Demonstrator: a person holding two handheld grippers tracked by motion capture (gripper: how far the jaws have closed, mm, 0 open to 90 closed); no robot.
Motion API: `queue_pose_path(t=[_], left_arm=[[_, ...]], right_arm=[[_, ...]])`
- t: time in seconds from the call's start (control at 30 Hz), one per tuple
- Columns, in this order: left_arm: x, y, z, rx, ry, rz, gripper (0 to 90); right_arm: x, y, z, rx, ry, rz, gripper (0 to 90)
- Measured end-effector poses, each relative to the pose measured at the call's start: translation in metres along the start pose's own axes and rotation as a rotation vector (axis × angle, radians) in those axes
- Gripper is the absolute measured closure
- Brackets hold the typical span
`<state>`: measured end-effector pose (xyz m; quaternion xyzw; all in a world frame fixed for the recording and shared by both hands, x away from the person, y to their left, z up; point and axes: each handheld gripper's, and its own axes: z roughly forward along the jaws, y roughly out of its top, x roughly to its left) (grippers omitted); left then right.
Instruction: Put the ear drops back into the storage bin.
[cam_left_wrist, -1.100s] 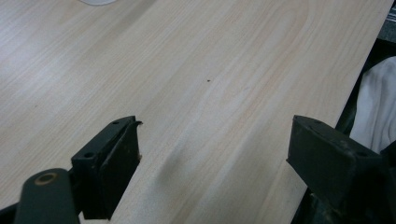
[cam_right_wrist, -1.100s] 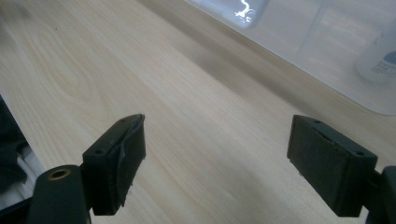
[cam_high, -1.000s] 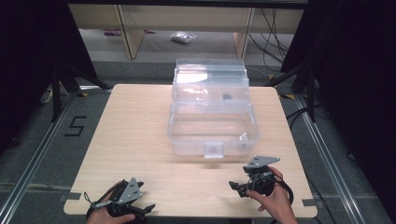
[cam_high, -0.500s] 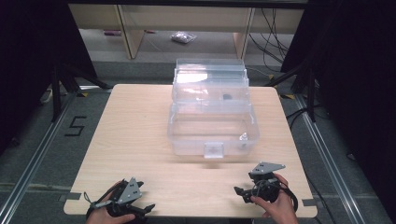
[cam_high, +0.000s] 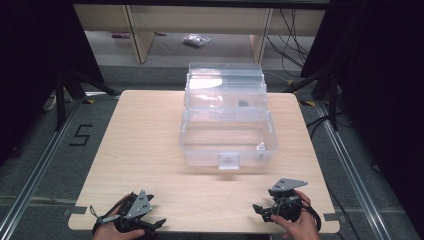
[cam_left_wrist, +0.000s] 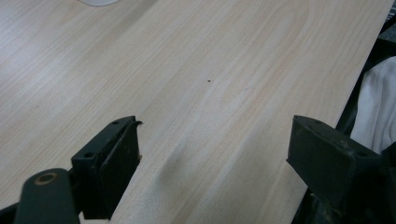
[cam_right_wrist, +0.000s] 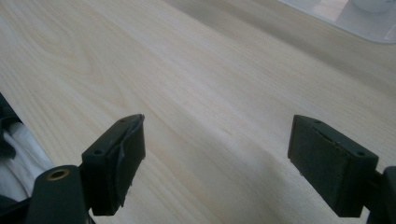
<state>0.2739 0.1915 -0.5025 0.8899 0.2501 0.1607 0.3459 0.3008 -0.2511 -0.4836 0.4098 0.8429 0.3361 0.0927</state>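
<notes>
A clear plastic box (cam_high: 227, 135) with its lid up stands at the middle of the wooden table (cam_high: 145, 150). A small dark item (cam_high: 243, 103) lies in its upper tray. My left gripper (cam_high: 159, 223) rests at the table's front left corner, held by a hand, with its jaws pointing right. In the left gripper view, the left gripper (cam_left_wrist: 215, 123) is open wide over bare wood with nothing between its fingers. My right gripper (cam_high: 257, 208) sits near the front right edge with its jaws pointing left. In its own view the right gripper (cam_right_wrist: 217, 120) is also open and holds nothing.
A corner of the box (cam_right_wrist: 369, 18) shows at the top right of the right gripper view. White cloth (cam_left_wrist: 378, 107) lies past the table's edge. Behind the table are a shelf unit (cam_high: 200, 20), a small bag (cam_high: 195, 40) on the floor and cables (cam_high: 295, 35).
The right gripper has come back and down toward the table's front edge. The left gripper has stayed put.
</notes>
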Motion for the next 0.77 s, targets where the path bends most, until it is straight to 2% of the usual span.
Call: queue_pose_path(t=[0.07, 0.1, 0.17, 0.23, 0.3, 0.4, 0.5, 0.53, 0.77], left_arm=[[0.0007, 0.0003, 0.0, 0.007, -0.003, 0.007, 16.2], [0.0009, 0.0007, -0.0003, 0.006, 0.003, 0.02, 16.2], [0.001, 0.0008, -0.0005, 0.006, -0.002, 0.021, 16.2], [0.0013, 0.0008, -0.0003, 0.007, 0.003, 0.023, 16.2], [0.001, 0.0008, -0.0004, 0.007, -0.001, 0.02, 16.2], [0.0009, 0.0009, -0.0005, 0.007, -0.003, 0.021, 16.3], [0.001, 0.0008, -0.0003, 0.007, -0.003, 0.021, 16.2], [0.0009, 0.0008, -0.0003, 0.008, -0.004, 0.021, 16.3], [0.001, 0.0008, -0.0004, 0.007, -0.003, 0.021, 16.2]], right_arm=[[-0.002, -0.0005, -0.0014, 0.01, -0.006, -0.046, 19.8], [-0.0002, -0.0015, -0.0014, 0.011, -0.003, -0.023, 19.9], [0.0018, -0.0037, -0.0009, 0.005, -0.006, -0.003, 20.0], [0.0007, -0.0044, -0.0019, 0.02, -0.003, -0.013, 20.0], [0.0022, -0.0051, -0.0027, 0.024, 0.0, 0.002, 20.0], [0.0026, -0.0064, -0.0015, 0.012, -0.005, -0.011, 20.0], [0.0043, -0.0062, -0.0027, 0.029, 0.005, 0.006, 19.9], [0.0038, -0.0064, -0.0022, 0.029, 0.009, -0.009, 19.9], [0.0032, -0.0069, -0.0014, 0.027, 0.004, -0.018, 19.9]])
